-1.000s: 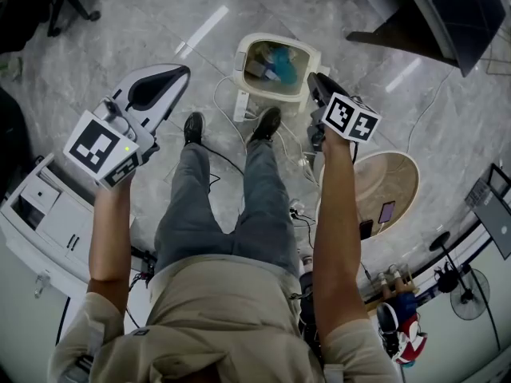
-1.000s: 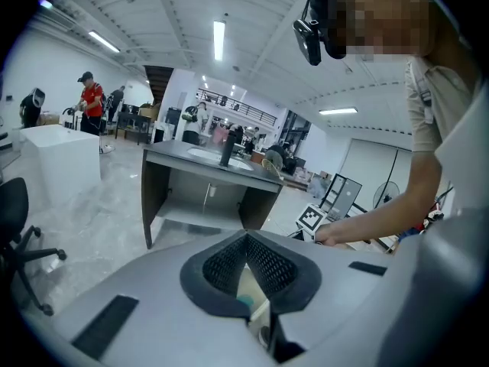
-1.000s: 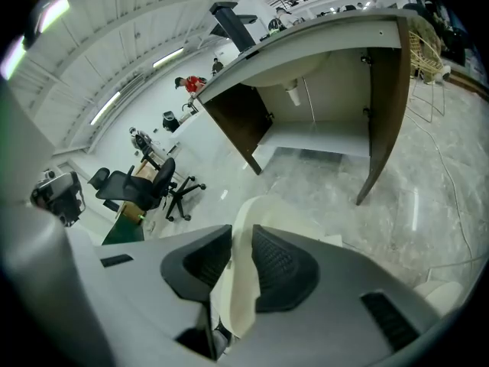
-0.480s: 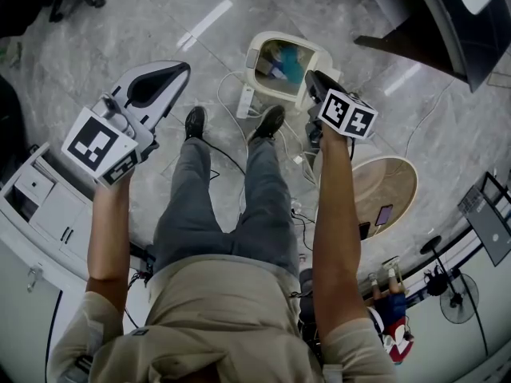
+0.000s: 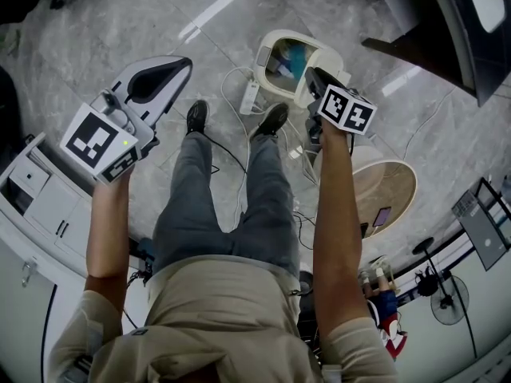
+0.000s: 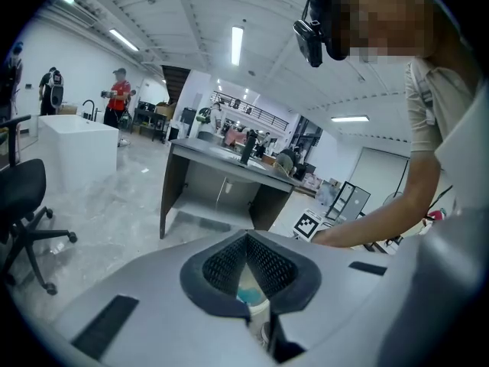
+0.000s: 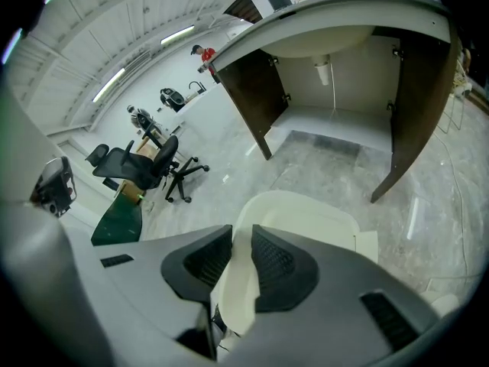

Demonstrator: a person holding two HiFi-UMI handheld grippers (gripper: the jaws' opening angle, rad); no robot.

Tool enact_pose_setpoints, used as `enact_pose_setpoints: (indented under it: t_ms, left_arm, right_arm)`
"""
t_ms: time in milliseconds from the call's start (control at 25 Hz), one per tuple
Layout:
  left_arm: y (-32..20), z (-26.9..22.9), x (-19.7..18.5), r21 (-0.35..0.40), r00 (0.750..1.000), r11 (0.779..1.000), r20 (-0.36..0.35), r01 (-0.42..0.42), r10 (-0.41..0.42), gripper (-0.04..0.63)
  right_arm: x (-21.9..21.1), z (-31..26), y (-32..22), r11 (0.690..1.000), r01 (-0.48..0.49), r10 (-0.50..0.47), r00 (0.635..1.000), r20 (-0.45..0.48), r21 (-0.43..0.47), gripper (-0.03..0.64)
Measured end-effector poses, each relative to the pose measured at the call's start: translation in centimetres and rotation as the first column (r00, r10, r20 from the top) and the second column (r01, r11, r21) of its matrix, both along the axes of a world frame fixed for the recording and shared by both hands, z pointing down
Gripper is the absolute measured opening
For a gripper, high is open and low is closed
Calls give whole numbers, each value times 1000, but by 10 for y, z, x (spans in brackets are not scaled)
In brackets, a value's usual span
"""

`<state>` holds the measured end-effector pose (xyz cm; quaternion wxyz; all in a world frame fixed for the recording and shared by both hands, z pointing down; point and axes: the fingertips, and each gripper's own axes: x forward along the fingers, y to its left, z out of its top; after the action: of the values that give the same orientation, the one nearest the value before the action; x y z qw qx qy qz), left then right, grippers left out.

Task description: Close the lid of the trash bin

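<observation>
Trash bin: cream plastic trash bin [image 5: 270, 41] stands on the grey marble-pattern floor [image 5: 160, 22], just ahead of my black shoes [image 5: 273, 120]. It is open, and I can see blue contents inside from the head view.

Lid: cream lid [image 7: 306, 212] is raised on the bin's right side. In the right gripper view its smooth outer face fills the space past the jaws.

Right gripper: right gripper [image 5: 314, 76] [image 7: 241, 232] is at the bin's right rim, clenched on the edge of the lid. The cream panel runs between both black mesh pads [image 7: 273, 262], pressed on each side.

Left gripper: left gripper [image 5: 182, 62] [image 6: 246, 239] is held up to my left, well apart from the bin. Its tips are together with nothing grasped. A sliver of the bin shows through the gap behind the tips.

Floor clutter: white power strip [image 5: 250, 98] with trailing cables lies just beside the bin's near-left corner.

Background: dark-wood desk [image 7: 412, 90] stands beyond the bin in the right gripper view.
</observation>
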<state>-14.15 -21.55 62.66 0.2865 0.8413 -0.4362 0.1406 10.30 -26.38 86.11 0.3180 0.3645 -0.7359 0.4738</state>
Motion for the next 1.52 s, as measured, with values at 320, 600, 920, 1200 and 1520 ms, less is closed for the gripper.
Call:
enact_pose_setpoints:
  t_ms: [320,600,920,1200,1520]
  left_arm:
    - [2,13,-21,-9,1000,1000,-9,21,-21,15]
    - [5,24,-40,-16,999,999,-14,46,-46,15]
    - [11,42,-58,-31,998,997,-21,66,-67,15]
    - [19,57,-73,-46,996,995,-18,87,-88,15]
    - [24,73,-88,-61,994,992,-15,108,-109,15]
  right_arm:
    - [-22,20,1,999,32,-33,999,-27,-16,83]
    - [-36,41,4,997,65,-67,996,-62,-29,81]
    - [-51,67,6,996,84,-87,992,-86,-41,75]
    - [-62,89,8,993,108,-114,988,-108,-54,71]
    - [-71,117,10,988,132,-141,981,-131,-74,63]
